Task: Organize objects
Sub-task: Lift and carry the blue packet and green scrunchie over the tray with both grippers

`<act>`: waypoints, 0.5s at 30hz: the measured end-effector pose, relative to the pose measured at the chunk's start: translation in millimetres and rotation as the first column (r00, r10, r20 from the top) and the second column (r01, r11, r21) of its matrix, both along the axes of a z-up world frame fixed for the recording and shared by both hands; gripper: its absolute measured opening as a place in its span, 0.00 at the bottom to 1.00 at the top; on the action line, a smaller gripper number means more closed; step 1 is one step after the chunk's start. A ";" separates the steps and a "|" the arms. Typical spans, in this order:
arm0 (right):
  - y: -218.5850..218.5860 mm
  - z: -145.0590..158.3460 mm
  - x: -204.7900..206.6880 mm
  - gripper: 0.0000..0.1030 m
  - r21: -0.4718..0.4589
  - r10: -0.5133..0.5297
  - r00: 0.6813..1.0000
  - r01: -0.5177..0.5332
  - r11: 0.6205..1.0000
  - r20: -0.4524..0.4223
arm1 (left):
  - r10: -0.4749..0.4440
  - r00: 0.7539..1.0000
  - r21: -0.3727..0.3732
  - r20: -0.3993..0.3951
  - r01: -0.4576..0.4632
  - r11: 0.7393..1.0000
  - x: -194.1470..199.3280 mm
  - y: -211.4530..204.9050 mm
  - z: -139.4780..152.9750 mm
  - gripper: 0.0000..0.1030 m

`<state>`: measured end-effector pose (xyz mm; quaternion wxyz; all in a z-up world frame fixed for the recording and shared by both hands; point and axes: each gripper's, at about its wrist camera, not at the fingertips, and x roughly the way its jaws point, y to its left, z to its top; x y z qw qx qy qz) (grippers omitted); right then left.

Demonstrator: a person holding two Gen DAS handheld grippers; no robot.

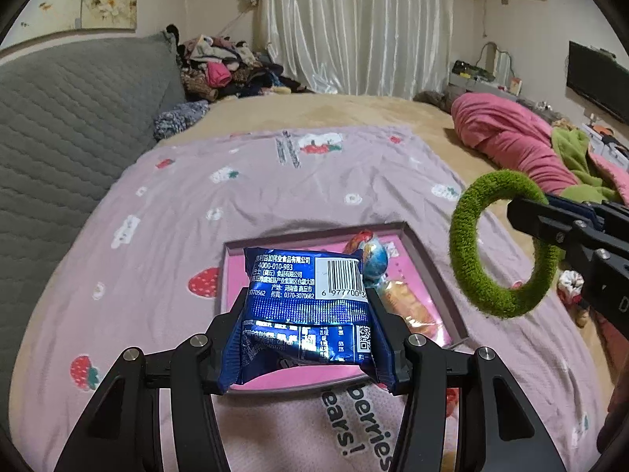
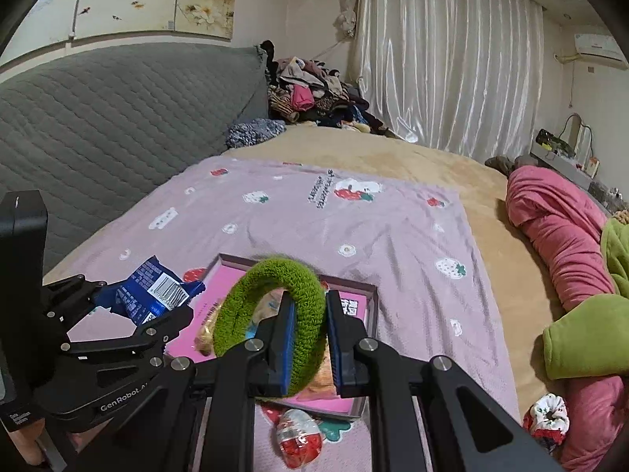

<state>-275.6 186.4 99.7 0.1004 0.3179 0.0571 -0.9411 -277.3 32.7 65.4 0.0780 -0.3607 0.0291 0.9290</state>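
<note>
My left gripper [image 1: 306,306] is shut on a blue snack packet [image 1: 306,306] and holds it above the near end of a shallow pink box [image 1: 432,271]. The packet also shows in the right wrist view [image 2: 157,295]. My right gripper [image 2: 310,338] is shut on a fuzzy green ring [image 2: 271,314] and holds it above the same pink box [image 2: 361,303]. The ring also shows in the left wrist view [image 1: 499,244], right of the box. In the box lie a blue-and-red foil egg [image 1: 371,255] and an orange snack bag [image 1: 409,303].
A red-and-white foil egg [image 2: 298,436] lies on the lilac strawberry blanket [image 2: 314,216] just before the box. A red-and-white scrunchie [image 2: 548,417] lies at the right. Pink and green bedding [image 2: 570,244] is heaped at the right, a grey headboard [image 2: 98,126] at the left.
</note>
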 end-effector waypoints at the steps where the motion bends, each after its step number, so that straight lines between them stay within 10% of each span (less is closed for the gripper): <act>1: 1.6 -5.0 -3.1 0.15 -0.003 -0.001 1.000 0.001 1.000 0.004 | -0.002 1.000 0.007 0.005 0.002 1.000 -3.8 0.6 -6.4 0.54; 15: 12.6 -87.7 -45.5 0.15 -0.035 -0.026 0.997 0.029 0.999 0.073 | 0.025 0.999 0.067 0.020 -0.027 0.997 -42.6 -0.9 -92.5 0.54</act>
